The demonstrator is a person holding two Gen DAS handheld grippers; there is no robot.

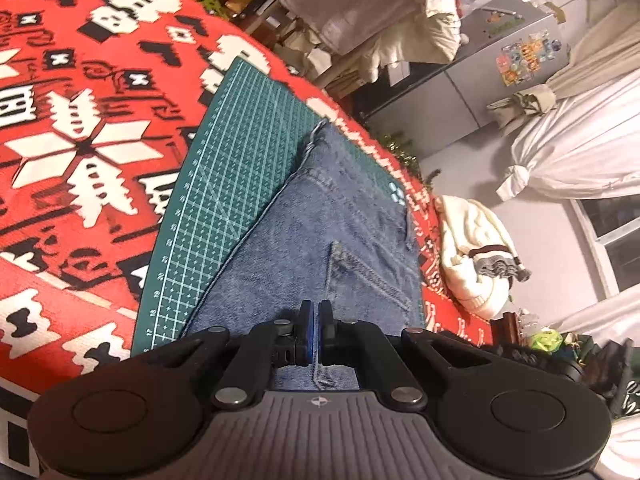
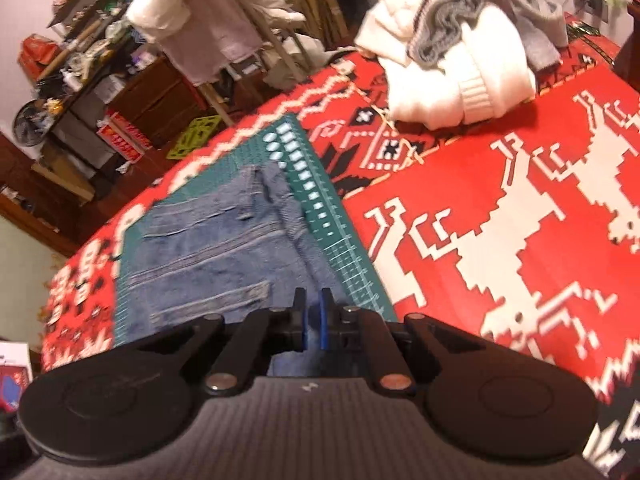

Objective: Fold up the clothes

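Blue denim jeans (image 1: 320,240) lie on a green cutting mat (image 1: 240,152) on the red patterned cloth. My left gripper (image 1: 319,312) is shut on the near edge of the jeans, the denim pinched between its blue pads. In the right wrist view the same jeans (image 2: 216,248) stretch away over the green mat (image 2: 320,200), with seams and a belt loop showing. My right gripper (image 2: 315,300) is shut on the jeans' near edge close to the mat's right border.
A white knit sweater (image 2: 452,64) with grey trim sits bunched on the cloth (image 2: 520,208) at the far right; this sweater (image 1: 472,256) lies right of the jeans in the left view. Shelves, a clothes rack, a fridge (image 1: 480,68) and white curtains stand beyond the table.
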